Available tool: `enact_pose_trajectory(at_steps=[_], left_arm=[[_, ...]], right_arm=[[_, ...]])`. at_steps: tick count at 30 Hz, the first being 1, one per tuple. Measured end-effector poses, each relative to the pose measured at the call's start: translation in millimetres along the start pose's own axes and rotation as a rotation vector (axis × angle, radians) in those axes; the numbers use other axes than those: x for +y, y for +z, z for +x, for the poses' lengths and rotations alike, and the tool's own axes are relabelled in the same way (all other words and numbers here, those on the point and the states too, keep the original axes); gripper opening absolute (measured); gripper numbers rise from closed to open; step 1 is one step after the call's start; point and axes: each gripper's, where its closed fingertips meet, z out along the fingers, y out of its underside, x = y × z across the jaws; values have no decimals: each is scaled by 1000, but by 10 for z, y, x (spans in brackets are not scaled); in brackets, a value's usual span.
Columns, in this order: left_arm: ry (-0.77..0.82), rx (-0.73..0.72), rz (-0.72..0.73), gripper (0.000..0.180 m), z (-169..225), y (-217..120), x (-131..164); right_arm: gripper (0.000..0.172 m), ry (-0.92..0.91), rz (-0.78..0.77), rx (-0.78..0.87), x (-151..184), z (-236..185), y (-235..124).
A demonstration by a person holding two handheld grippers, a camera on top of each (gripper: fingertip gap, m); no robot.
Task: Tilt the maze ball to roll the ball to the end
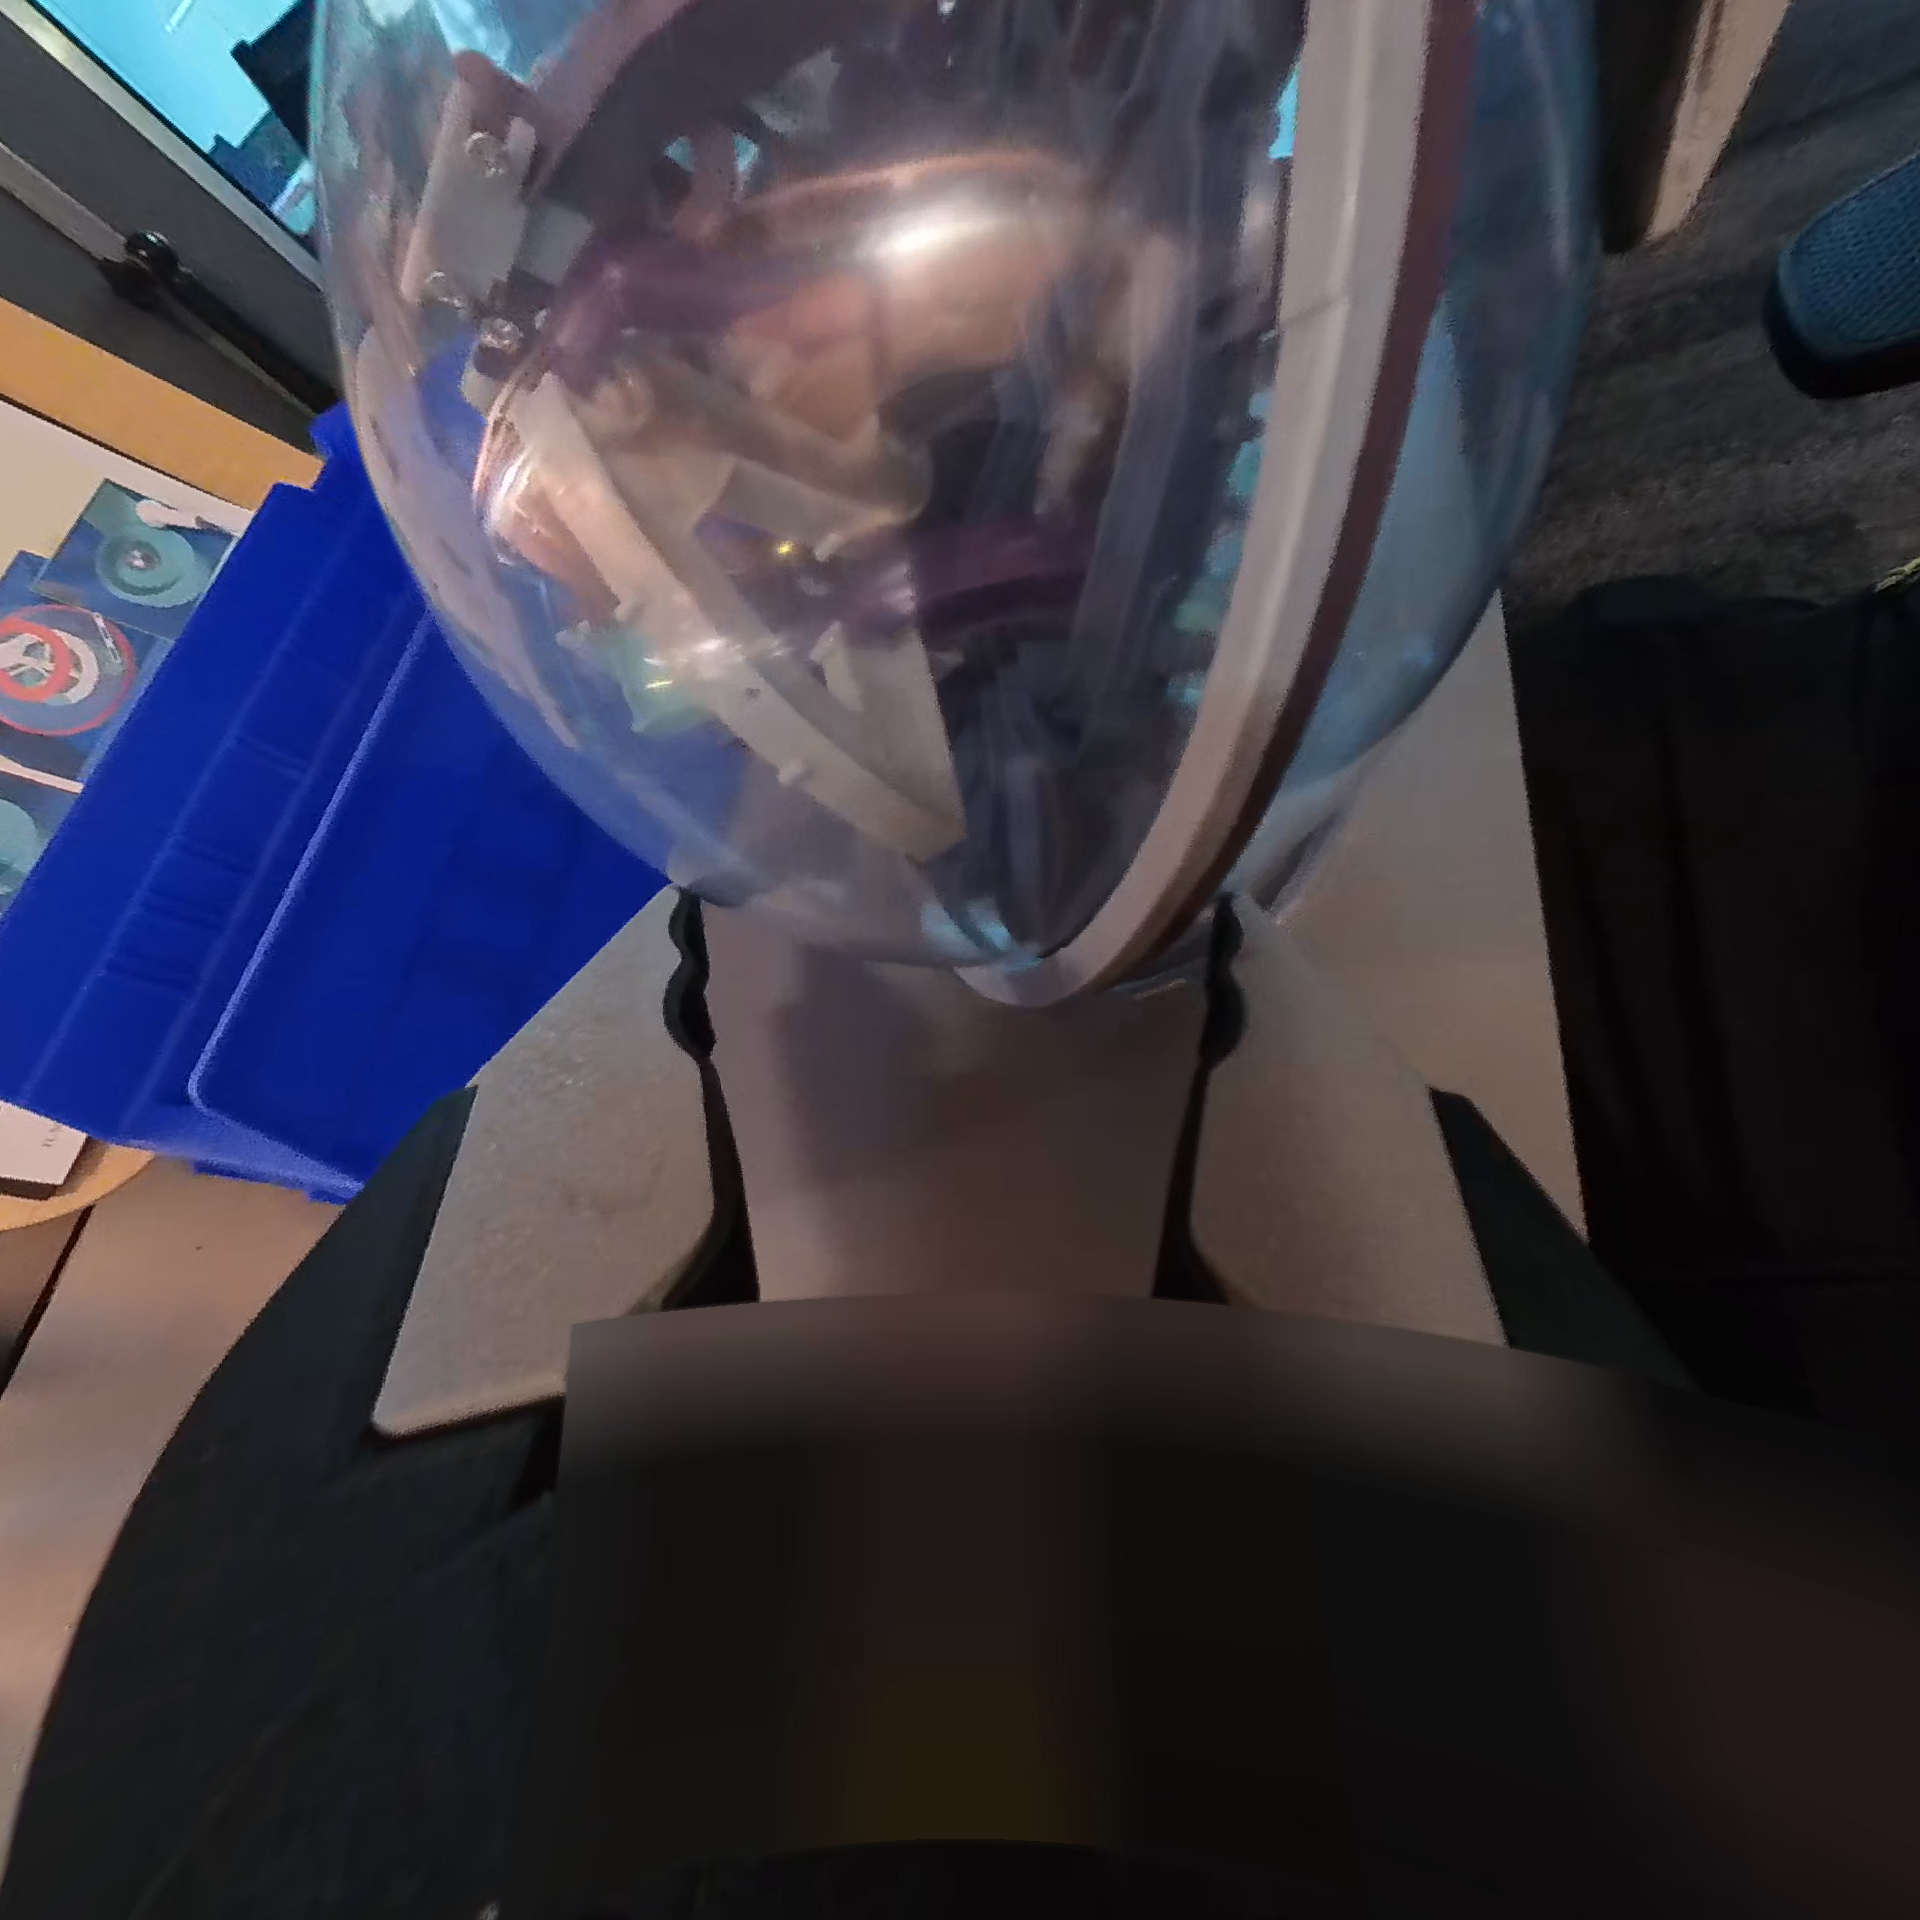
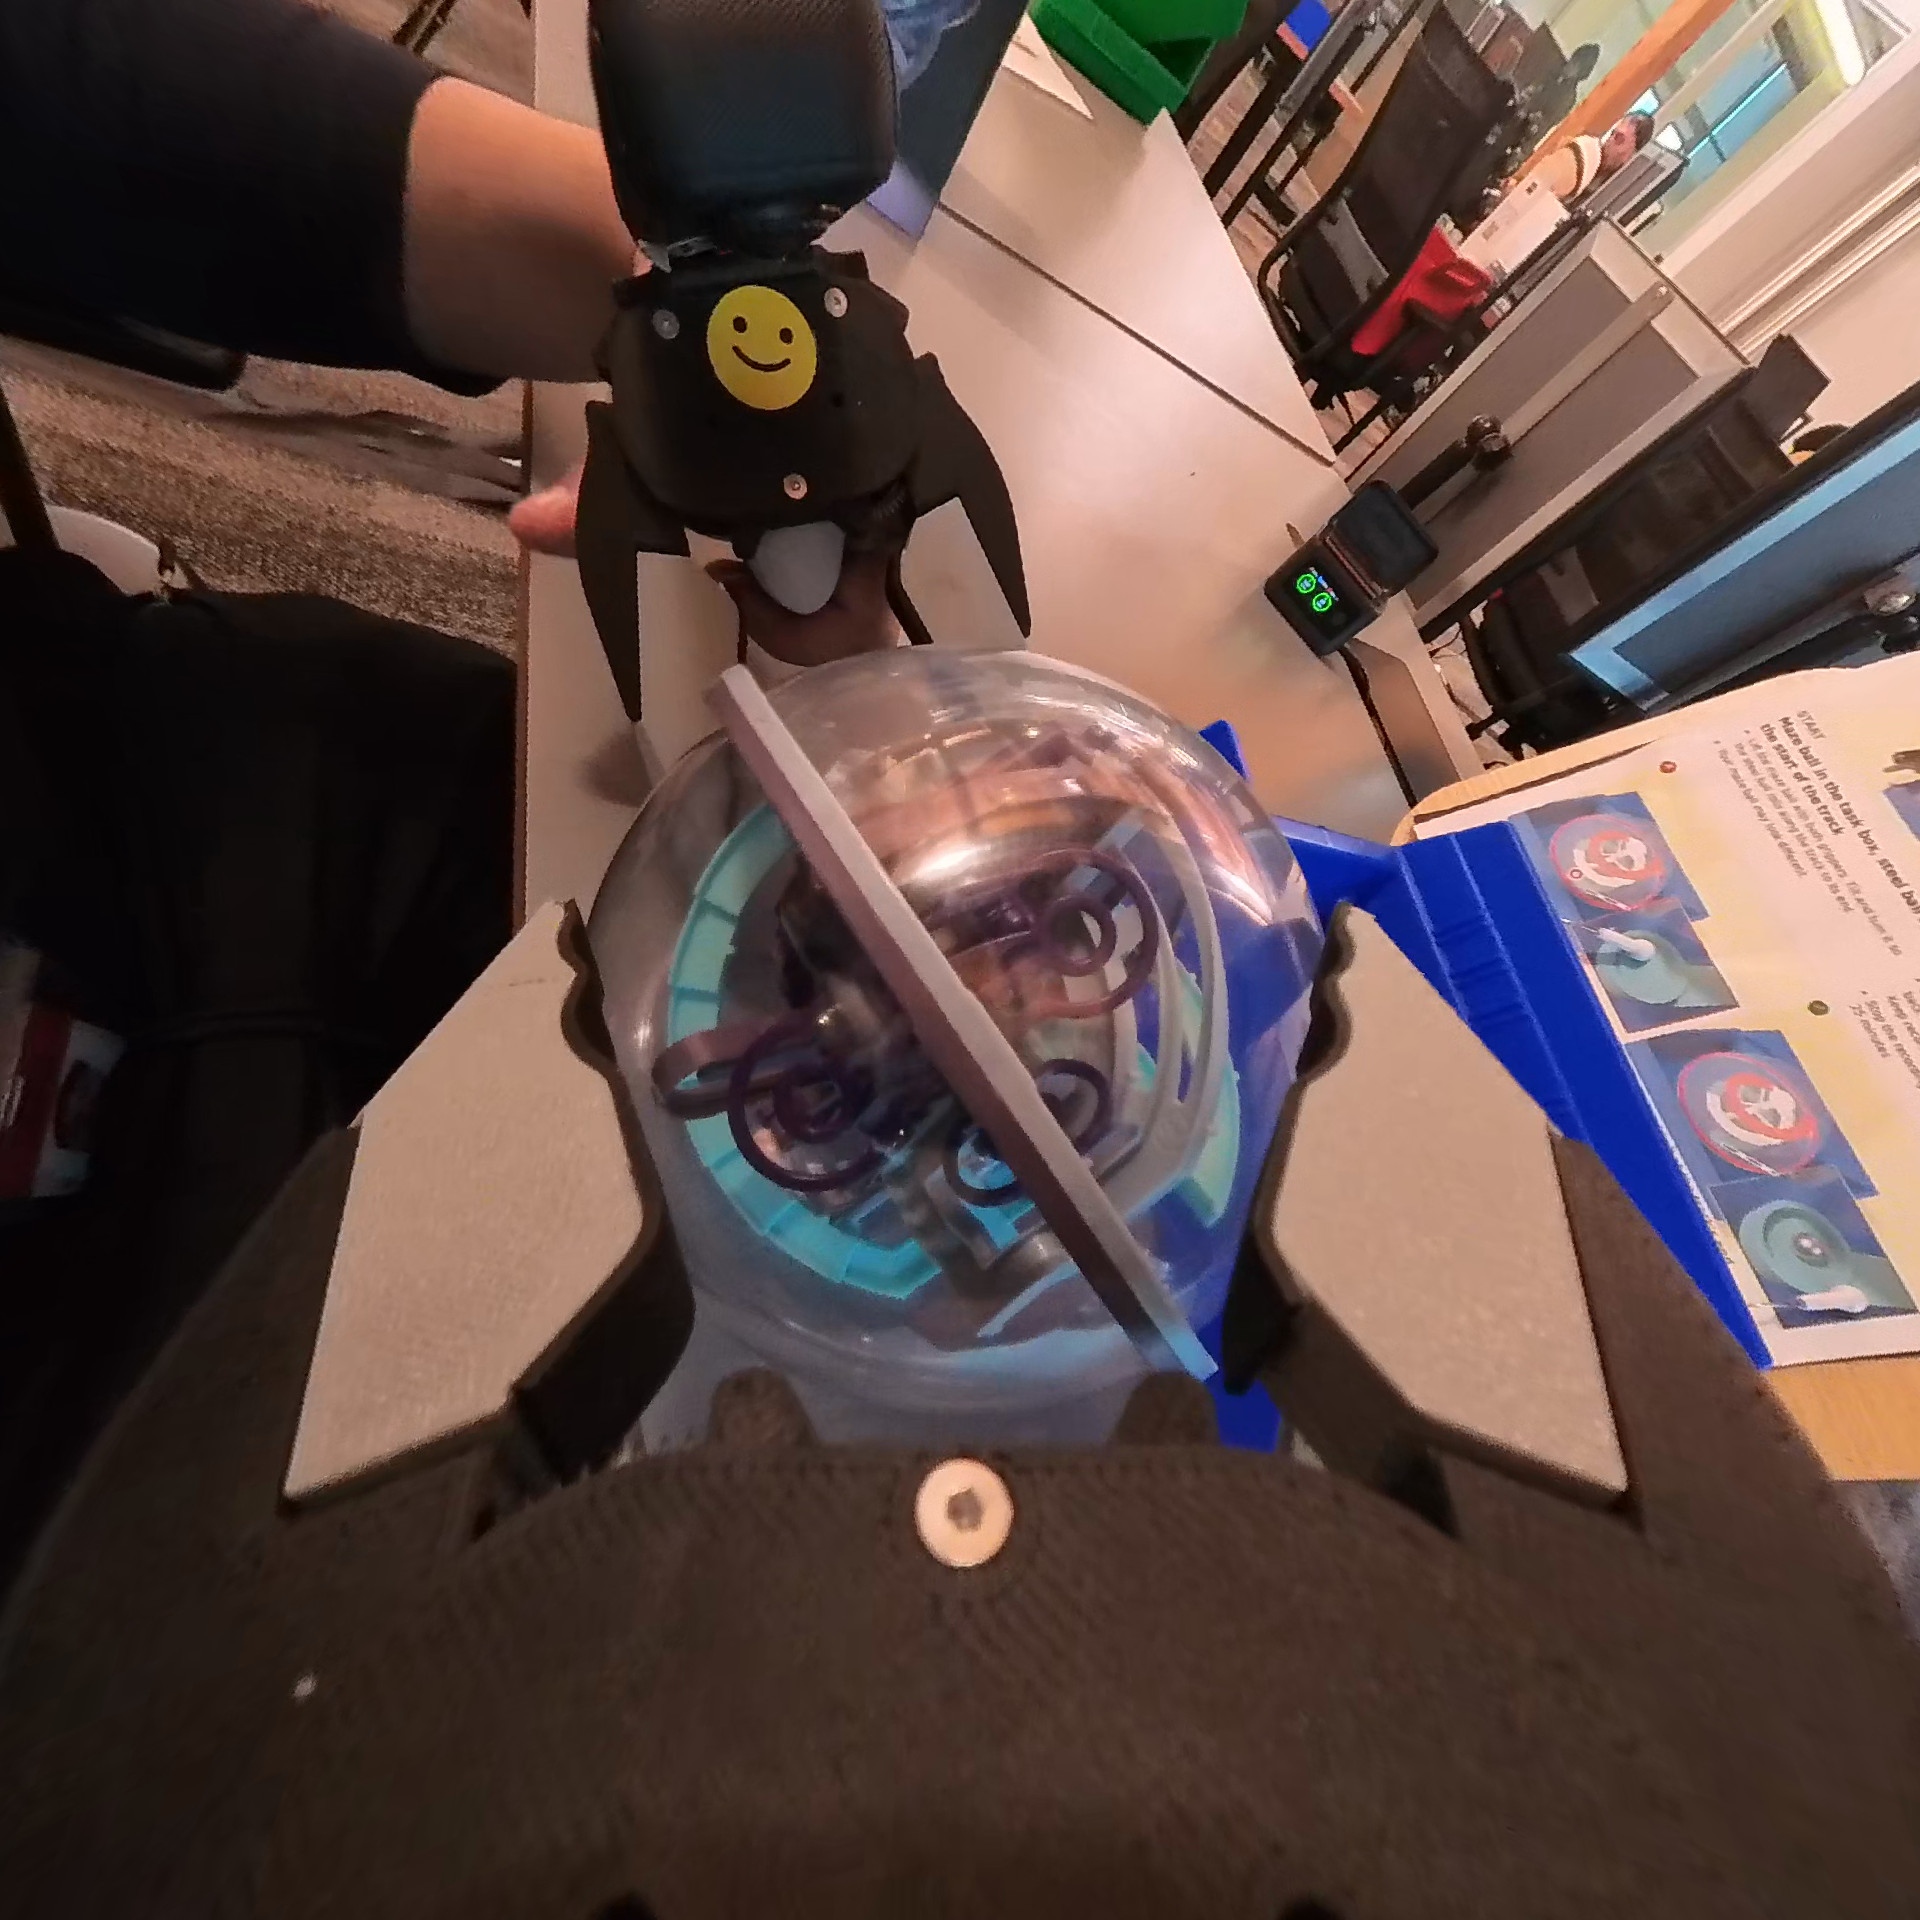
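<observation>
right gripper (image 2: pixel 951 997): wide apart, both pads pressed on the sides of the maze ball (image 2: pixel 935 1039); ball is clear, in the air over the blue bin (image 2: pixel 1455 935) | seam ring (image 2: pixel 914 997): runs diagonal, upper left to lower right | left gripper (image 1: pixel 956 935): fingertips touch the ball's underside, grip unclear

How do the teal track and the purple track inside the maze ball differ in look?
The teal track is a broad, flat, segmented band curving near the shell; the purple track is a thin rail coiled into small loops nearer the middle. Teal is pale, purple dark. Both sit inside the clear maze ball.
</observation>
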Motion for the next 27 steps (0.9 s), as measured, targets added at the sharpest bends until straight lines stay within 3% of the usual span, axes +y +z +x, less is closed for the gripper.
enact_pose_trajectory(at_steps=[10, 19, 27], left_arm=[[43, -1, -42, 88, 20, -79, 34], [109, 28, -105, 103, 106, -104, 120], [61, -27, 92, 105, -24, -373, -418]], right_arm=[[130, 15, 2, -19, -6, -24, 1], [129, 13, -4, -17, -5, -27, 14], [129, 24, 4, -14, -14, -10, 32]])
